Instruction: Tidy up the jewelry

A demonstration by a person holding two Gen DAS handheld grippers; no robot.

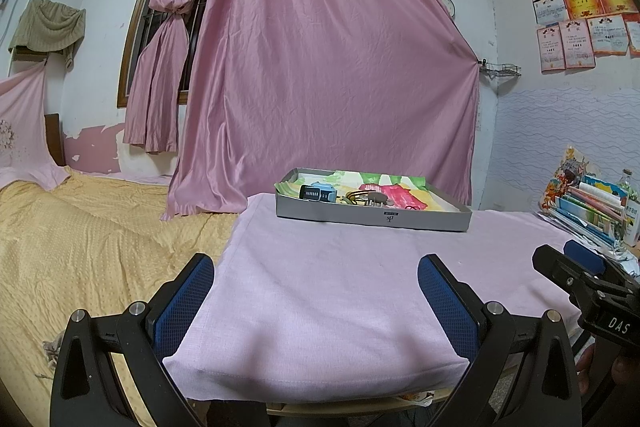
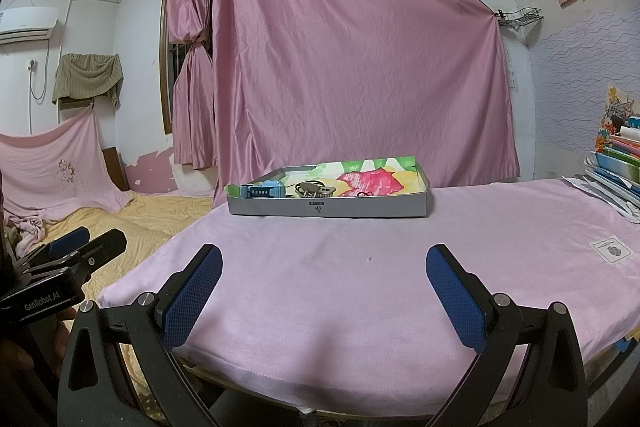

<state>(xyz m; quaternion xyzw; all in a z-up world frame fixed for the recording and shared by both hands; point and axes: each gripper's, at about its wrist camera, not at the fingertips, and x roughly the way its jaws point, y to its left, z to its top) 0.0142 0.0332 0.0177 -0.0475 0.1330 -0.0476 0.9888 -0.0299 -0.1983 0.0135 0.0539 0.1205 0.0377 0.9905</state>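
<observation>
Both grippers hang at the near edge of the table, and the jewelry lies far ahead of them, at the far side. The left gripper (image 1: 316,301) has its jaws spread wide and holds nothing; the right gripper (image 2: 324,297) is the same, wide apart and empty. Between each pair of blue pads there is only the pink cloth (image 1: 340,267) that covers the table.

All the task's things are inside one shallow grey box (image 1: 372,217), which stands on the cloth near the hanging curtain (image 1: 320,67). Its long side runs left to right, across the line of approach. From the left gripper the box lies straight ahead and a little to the right; from the right gripper it lies straight ahead and a little to the left. So the box sits about between the two, and I cannot say with certainty which gripper is nearer.

In the box I count one blue watch (image 1: 319,193) at the left end, one brownish hair clip (image 1: 370,200) beside it near the middle, and one small dark red thing (image 1: 414,206) further right, too small to identify. The watch looks closer to the left gripper's side. The bottom of the box is lined with a colourful flower paper (image 2: 372,177). A stack of books (image 1: 588,207) stands at the right, well apart from the box.
</observation>
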